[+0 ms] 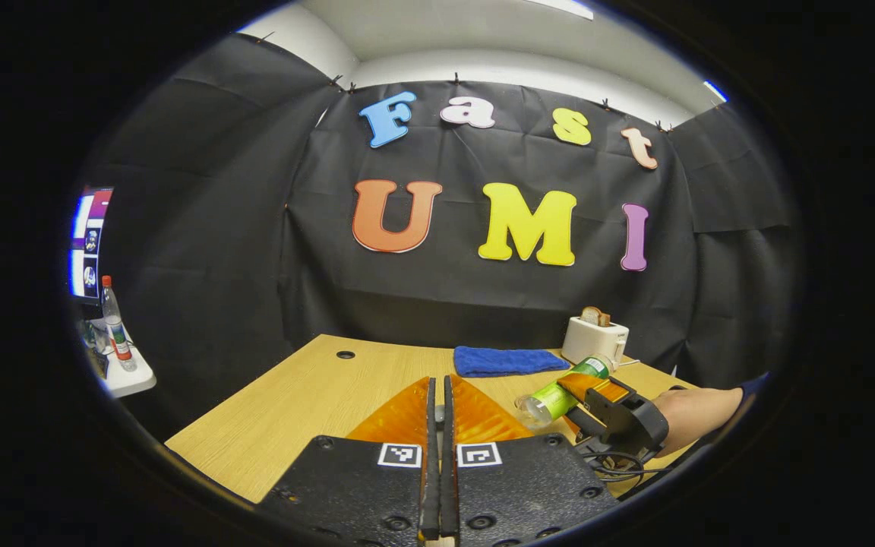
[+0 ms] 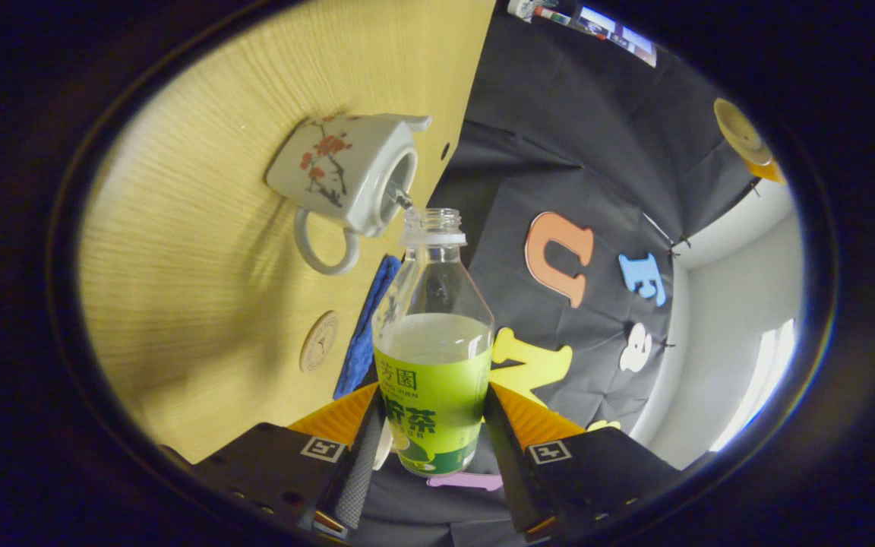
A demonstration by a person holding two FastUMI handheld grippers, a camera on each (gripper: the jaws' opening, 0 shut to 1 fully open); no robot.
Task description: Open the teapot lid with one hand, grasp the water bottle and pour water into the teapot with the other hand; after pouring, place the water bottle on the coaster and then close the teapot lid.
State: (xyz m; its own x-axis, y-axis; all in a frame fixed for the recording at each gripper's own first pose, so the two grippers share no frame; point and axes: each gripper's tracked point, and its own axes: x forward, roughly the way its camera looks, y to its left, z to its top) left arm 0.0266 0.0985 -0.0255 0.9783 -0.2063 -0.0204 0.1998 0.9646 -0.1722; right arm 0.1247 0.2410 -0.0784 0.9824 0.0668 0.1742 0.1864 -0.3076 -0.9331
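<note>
While the right gripper (image 2: 431, 448) pinches the tilted bottle (image 2: 432, 357), its mouth sits just beside the teapot (image 2: 339, 171) opening; left gripper (image 1: 439, 410) pressed together.

The left tool (image 1: 439, 425) is held level, its two fingers pressed flat together and pointing toward 12 o'clock. The right tool (image 1: 597, 399) sits at about 3 o'clock from it, carried by a bare hand (image 1: 692, 418) reaching in from the right. In its own view the right tool (image 2: 434, 448) is rolled sideways, both fingers clamped on a bottle.
</note>
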